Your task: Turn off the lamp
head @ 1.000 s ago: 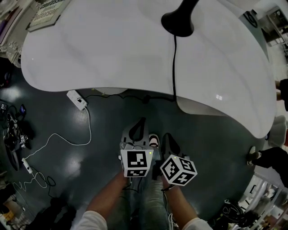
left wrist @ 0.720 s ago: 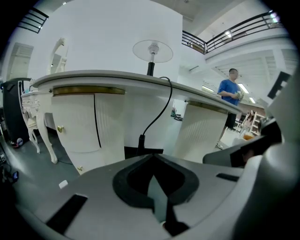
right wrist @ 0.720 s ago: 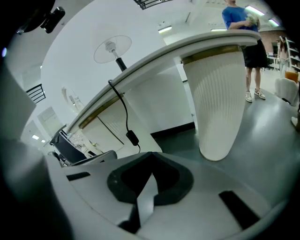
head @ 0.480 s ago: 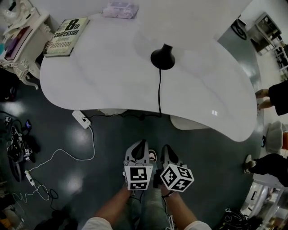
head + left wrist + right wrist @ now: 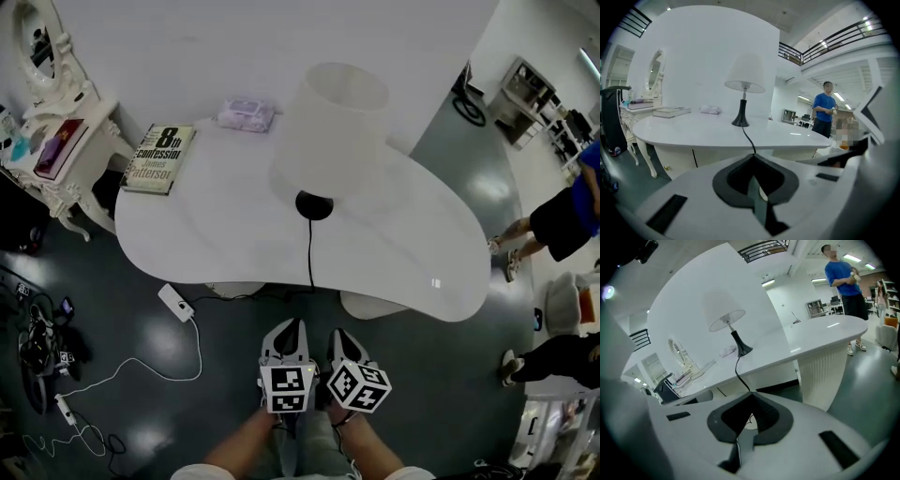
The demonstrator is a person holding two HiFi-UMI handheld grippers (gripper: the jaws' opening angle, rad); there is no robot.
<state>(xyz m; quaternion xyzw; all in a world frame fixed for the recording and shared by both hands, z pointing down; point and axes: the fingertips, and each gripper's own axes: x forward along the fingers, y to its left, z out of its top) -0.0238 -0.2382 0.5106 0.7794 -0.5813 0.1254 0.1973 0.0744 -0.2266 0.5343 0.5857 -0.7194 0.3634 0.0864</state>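
The lamp stands on the white table (image 5: pixel 225 234), with a white shade (image 5: pixel 328 131) over a black base (image 5: pixel 314 204). Its black cord (image 5: pixel 309 253) runs over the near table edge. Whether the bulb is lit cannot be told. My left gripper (image 5: pixel 291 324) and right gripper (image 5: pixel 337 333) hang side by side over the dark floor, in front of the table and well short of the lamp. Both are shut with nothing between the jaws. In the left gripper view the lamp (image 5: pixel 743 82) stands straight ahead. The right gripper view shows the lamp (image 5: pixel 726 317) up and to the left.
A thick book (image 5: pixel 157 157) and a tissue pack (image 5: pixel 247 114) lie at the table's far left. A white vanity (image 5: pixel 56 150) stands further left. A power strip (image 5: pixel 175 303) and cables lie on the floor. A person in blue (image 5: pixel 562 211) stands beyond the table's right end.
Both grippers have risen together, still shut and side by side. The head view now takes in the whole table, and the lamp shade, book and tissue pack have come into sight.
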